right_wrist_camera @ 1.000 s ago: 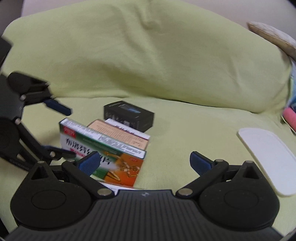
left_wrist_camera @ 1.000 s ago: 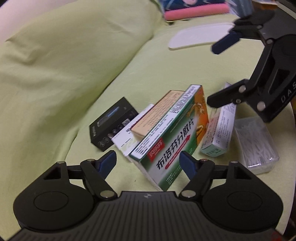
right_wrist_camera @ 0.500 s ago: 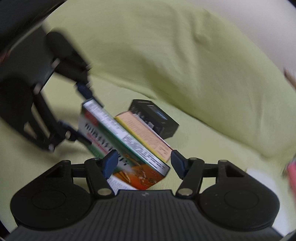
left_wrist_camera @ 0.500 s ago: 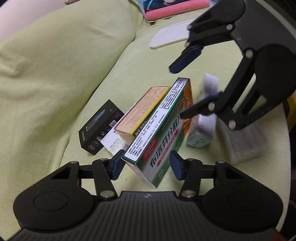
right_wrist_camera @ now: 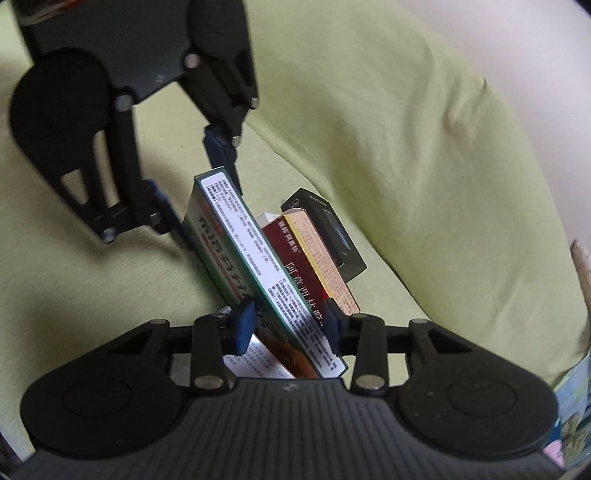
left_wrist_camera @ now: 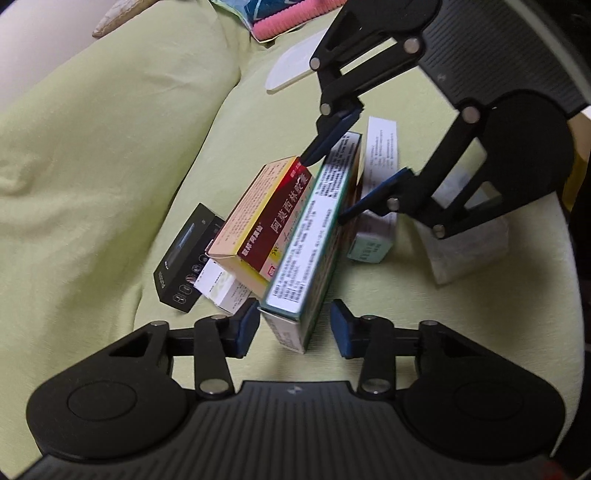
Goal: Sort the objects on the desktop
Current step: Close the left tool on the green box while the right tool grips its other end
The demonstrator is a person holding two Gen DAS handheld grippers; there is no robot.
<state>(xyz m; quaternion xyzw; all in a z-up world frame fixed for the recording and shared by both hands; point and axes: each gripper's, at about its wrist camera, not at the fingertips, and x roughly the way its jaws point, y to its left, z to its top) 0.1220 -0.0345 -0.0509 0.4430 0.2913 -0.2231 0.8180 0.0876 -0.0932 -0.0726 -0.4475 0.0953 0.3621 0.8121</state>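
A green medicine box [left_wrist_camera: 314, 236] stands tilted on its long edge on the yellow-green cover. A red and orange box [left_wrist_camera: 266, 218] leans against its left side. In the left wrist view my left gripper [left_wrist_camera: 294, 330] is open around the green box's near end, with a gap at the right pad. My right gripper [left_wrist_camera: 343, 177] reaches in from the upper right and is shut on the far end. In the right wrist view the green box [right_wrist_camera: 236, 251] fills the space between the right gripper's [right_wrist_camera: 288, 325] pads, and the left gripper [right_wrist_camera: 201, 192] straddles the other end.
A black box [left_wrist_camera: 184, 262] and a small white box [left_wrist_camera: 221, 288] lie left of the pile. A white and teal box [left_wrist_camera: 376, 206] and a clear plastic case [left_wrist_camera: 465, 251] lie to the right. Farther back are a white oval pad [left_wrist_camera: 291, 66] and a pink item [left_wrist_camera: 284, 22]. A cushion [left_wrist_camera: 110, 129] rises on the left.
Both grippers moved in onto the green box and narrowed. The right one closed on its far end. The box tipped from leaning to standing on its edge, baring the red box's face.
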